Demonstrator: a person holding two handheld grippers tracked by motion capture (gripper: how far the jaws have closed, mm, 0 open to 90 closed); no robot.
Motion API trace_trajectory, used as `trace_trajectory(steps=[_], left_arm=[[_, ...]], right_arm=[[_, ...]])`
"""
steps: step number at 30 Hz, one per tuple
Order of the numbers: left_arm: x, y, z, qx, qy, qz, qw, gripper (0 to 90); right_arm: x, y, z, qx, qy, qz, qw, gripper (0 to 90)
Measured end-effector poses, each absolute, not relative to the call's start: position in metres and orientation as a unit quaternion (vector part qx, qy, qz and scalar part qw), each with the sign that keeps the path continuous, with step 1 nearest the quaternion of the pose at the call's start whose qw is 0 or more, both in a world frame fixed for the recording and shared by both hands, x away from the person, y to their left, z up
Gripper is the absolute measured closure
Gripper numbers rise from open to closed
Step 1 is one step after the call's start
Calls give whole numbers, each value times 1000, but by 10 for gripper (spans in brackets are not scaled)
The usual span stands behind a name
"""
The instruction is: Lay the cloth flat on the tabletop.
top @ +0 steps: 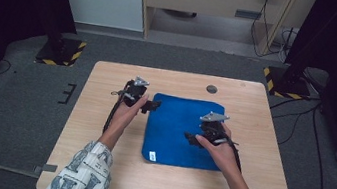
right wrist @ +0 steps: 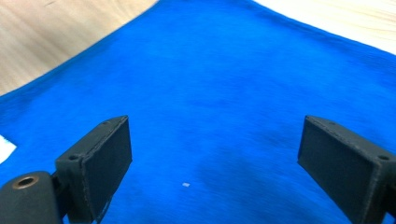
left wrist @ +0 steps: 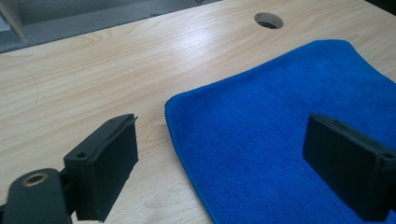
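Note:
A blue cloth (top: pixel 179 129) lies flat on the light wooden table (top: pixel 95 164), with a small white tag (top: pixel 151 155) at its near left corner. My left gripper (top: pixel 153 105) hovers at the cloth's left edge, open, with nothing between its jaws. In the left gripper view the cloth's (left wrist: pixel 280 126) left edge runs between the wide-set jaws of the left gripper (left wrist: pixel 233 172). My right gripper (top: pixel 191 138) hangs over the cloth's right half, open and empty. In the right gripper view the cloth (right wrist: pixel 215 93) spreads beneath the right gripper (right wrist: pixel 215 172).
A round cable hole (top: pixel 212 89) sits in the table's far side beyond the cloth. Dark stands with yellow-black striped feet (top: pixel 61 52) rise at both far corners. Grey carpet surrounds the table.

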State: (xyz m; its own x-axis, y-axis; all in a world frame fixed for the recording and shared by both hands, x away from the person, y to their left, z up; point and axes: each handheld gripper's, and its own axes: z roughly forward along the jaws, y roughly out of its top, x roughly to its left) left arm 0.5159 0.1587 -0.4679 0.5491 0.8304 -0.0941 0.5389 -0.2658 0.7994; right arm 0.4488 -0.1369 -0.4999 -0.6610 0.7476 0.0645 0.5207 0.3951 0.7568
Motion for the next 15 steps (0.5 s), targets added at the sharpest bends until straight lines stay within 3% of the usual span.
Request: trace_trajectory(steps=[15], left_arm=[[512,170,-467,771,454,170,412,91]], right_arm=[[439,-110,-495,349,840,394,131,90]])
